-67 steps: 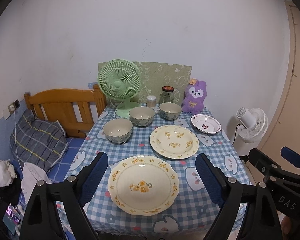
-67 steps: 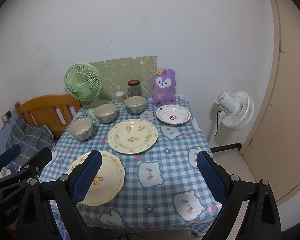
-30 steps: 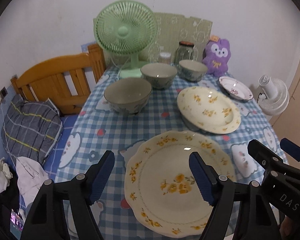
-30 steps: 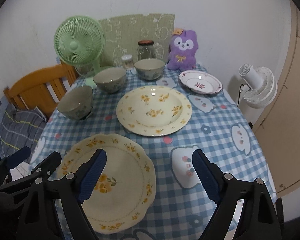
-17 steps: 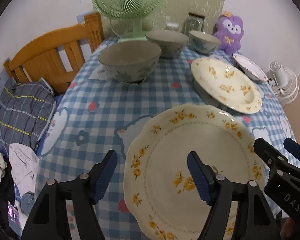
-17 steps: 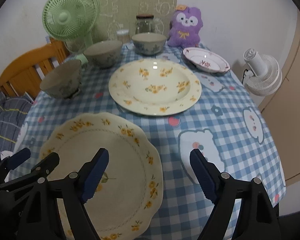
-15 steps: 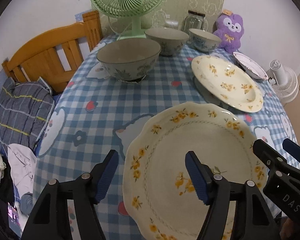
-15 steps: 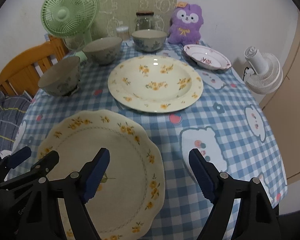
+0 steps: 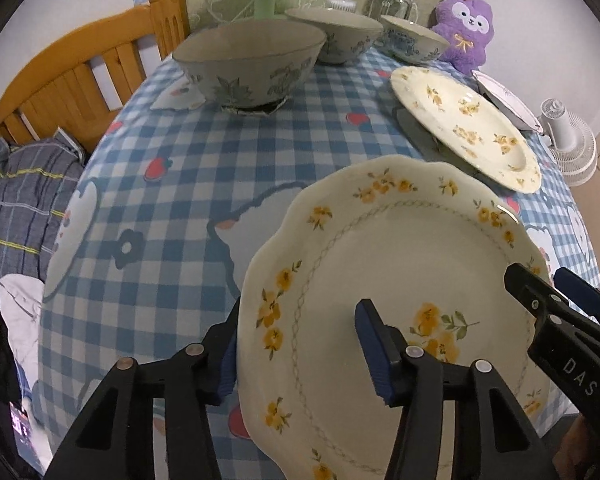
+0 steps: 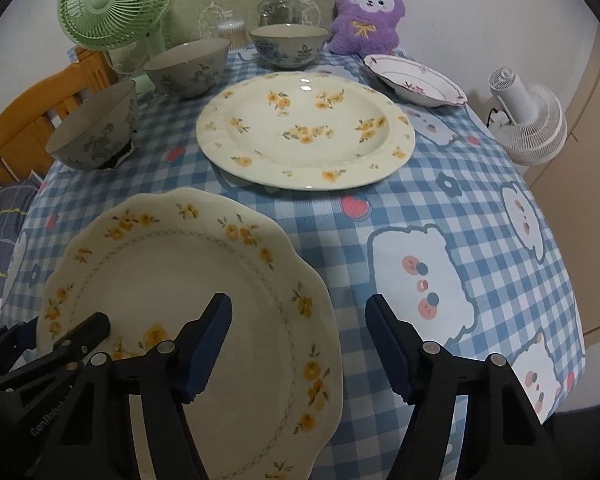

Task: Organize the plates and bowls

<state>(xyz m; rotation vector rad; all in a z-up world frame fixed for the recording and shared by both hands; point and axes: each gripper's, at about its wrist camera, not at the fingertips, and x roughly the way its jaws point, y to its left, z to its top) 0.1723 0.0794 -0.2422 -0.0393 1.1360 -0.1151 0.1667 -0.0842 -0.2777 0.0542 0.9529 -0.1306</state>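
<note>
The near plate (image 9: pixel 400 264), cream with a scalloped rim and yellow flowers, lies at the front edge of the surface (image 9: pixel 172 184), which is covered in a blue checked cloth.

The left gripper (image 9: pixel 300 344) straddles the plate's left rim: its left finger sits outside and partly under the edge, its right finger over the plate's face. Its jaws are closing with the rim between them, and the pads do not appear to press on it yet (the left pad is mostly hidden behind the rim, so this is hard to judge).

The right gripper (image 10: pixel 298 344) straddles the plate's right rim in the same way, left finger above the plate's face, right finger over the cloth just beside the edge. Its jaws are closing too, with a clear gap still on both sides of the rim, so nothing is clamped.

Behind the near plate lies a deep plate (image 10: pixel 304 130) with the same yellow flowers, and beyond it at the far right a small plate (image 10: pixel 416 80) with a pink pattern.

Three bowls (image 10: pixel 96 134) with grey-blue leaf prints stand in a diagonal row along the left and back, apart from one another.

At the back stand a green fan (image 10: pixel 112 4), a jar (image 10: pixel 280 8) and a purple plush (image 10: pixel 366 14). A white fan (image 10: pixel 528 120) stands beyond the right edge, a wooden bed frame (image 9: pixel 72 76) to the left.
</note>
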